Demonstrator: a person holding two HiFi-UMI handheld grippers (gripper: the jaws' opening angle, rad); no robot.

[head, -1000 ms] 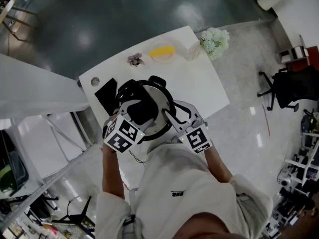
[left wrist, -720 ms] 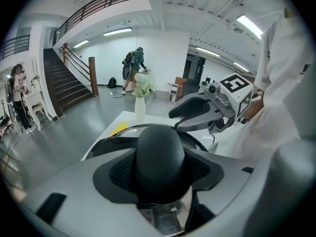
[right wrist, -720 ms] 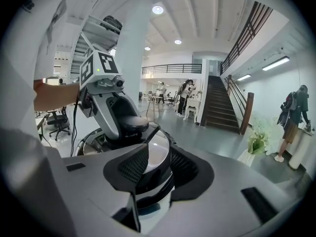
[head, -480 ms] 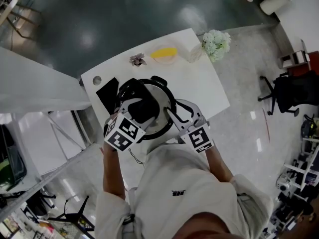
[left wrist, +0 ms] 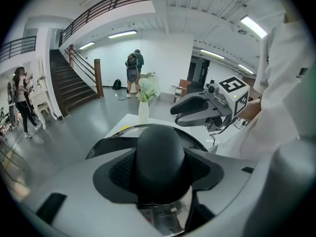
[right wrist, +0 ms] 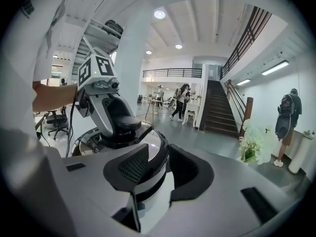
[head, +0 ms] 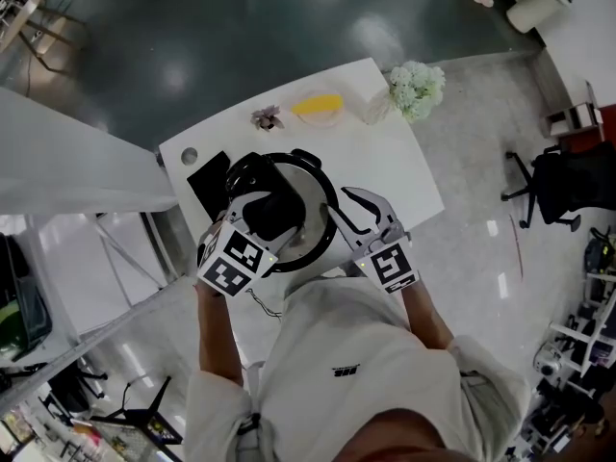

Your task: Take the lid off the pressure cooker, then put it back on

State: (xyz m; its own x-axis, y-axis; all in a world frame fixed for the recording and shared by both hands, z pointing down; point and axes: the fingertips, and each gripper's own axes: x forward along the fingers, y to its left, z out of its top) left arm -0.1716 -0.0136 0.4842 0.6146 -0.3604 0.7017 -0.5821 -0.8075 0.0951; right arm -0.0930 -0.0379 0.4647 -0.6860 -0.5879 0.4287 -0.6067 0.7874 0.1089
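Observation:
The pressure cooker [head: 310, 221] stands on the white table [head: 385, 157], its steel lid [right wrist: 150, 142] on top. My left gripper [head: 268, 210] is shut on the lid's black knob [left wrist: 160, 162], which fills the gap between its pads. My right gripper [head: 343, 208] hangs just off the cooker's right side, open, its jaws apart with nothing gripped. In the right gripper view the cooker's wall [right wrist: 143, 179] shows beyond the open pads [right wrist: 136, 169], apart from them. The left gripper [right wrist: 116, 117] shows there on the knob, and the right gripper [left wrist: 197, 111] shows beyond the knob in the left gripper view.
A flat black object [head: 204, 183] lies left of the cooker. A yellow item on a plate [head: 316, 104], a small dried flower [head: 262, 115] and a white bouquet [head: 416, 83] sit along the table's far edge. An office chair [head: 563, 176] stands to the right.
My right gripper has drawn away from the cooker's side, to the right and slightly up. The left gripper stays on the knob.

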